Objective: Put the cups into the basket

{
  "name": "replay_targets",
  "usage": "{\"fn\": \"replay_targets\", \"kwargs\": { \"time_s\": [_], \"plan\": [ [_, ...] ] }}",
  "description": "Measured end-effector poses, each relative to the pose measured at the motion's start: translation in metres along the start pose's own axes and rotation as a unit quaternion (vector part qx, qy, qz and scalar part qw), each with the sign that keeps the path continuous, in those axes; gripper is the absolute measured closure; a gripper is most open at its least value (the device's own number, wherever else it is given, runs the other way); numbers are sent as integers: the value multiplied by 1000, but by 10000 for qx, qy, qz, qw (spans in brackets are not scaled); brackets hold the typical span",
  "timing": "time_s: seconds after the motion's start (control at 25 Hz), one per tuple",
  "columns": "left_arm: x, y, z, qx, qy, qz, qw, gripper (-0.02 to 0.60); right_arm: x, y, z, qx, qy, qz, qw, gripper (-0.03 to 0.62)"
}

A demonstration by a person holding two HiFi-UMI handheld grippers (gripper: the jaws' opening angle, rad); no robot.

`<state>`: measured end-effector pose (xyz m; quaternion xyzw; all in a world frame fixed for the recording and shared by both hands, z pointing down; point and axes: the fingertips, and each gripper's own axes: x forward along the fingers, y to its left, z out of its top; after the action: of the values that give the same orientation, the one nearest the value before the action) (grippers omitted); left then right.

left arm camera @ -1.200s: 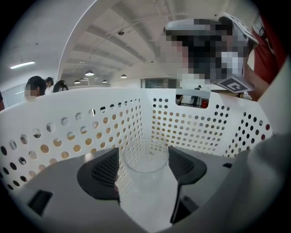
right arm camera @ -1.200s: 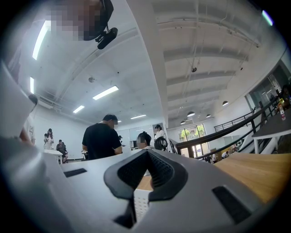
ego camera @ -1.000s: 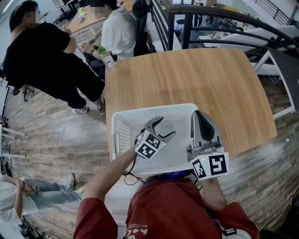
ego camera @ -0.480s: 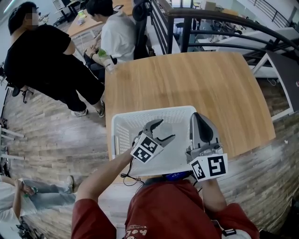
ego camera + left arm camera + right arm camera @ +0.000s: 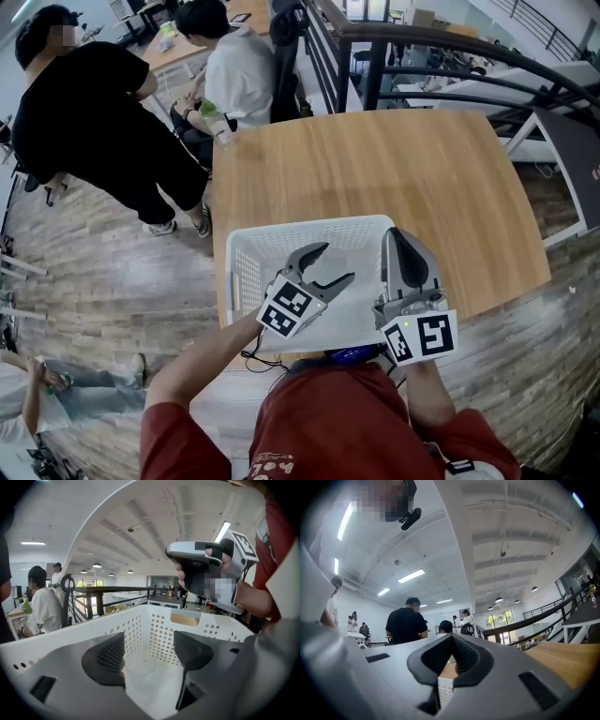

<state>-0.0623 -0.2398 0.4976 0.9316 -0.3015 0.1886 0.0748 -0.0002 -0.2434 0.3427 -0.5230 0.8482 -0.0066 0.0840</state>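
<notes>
A white perforated basket [image 5: 281, 228] stands on the wooden table [image 5: 375, 159] at its near edge. In the left gripper view a clear cup [image 5: 137, 662] rests on the basket's floor near the far wall [image 5: 164, 630]. My left gripper [image 5: 338, 262] hangs over the inside of the basket, open, with nothing between its fingers [image 5: 105, 658]; the cup lies beyond them. My right gripper [image 5: 398, 234] is held over the basket's right rim, shut and empty [image 5: 451, 656]. A strip of the white rim [image 5: 445, 691] shows just under its jaws.
A green-capped bottle [image 5: 217, 122] stands at the table's far left corner. Two people [image 5: 94, 122] are beside that corner, one seated. A dark railing [image 5: 422, 37] runs behind the table. The rest of the tabletop is bare wood.
The left gripper has drawn back a little toward me over the basket, still open. The right gripper has stayed put and shut.
</notes>
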Motion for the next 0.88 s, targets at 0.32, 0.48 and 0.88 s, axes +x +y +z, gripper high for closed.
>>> {"fn": "replay_targets", "kwargs": {
  "time_s": [0.32,0.48,0.88],
  "plan": [
    [-30,14,46,-547,-821,441,9941,255,0,2,-1,-20,4,22,10000,589],
    [-53,19,67,-599,-1218,845,9871,255,-2,4,0,-21,10,27,10000,589],
    [-92,22,96,-95,-1739,1986,9645,255,1,11,-1,-41,54,81,9999,589]
  ]
}}
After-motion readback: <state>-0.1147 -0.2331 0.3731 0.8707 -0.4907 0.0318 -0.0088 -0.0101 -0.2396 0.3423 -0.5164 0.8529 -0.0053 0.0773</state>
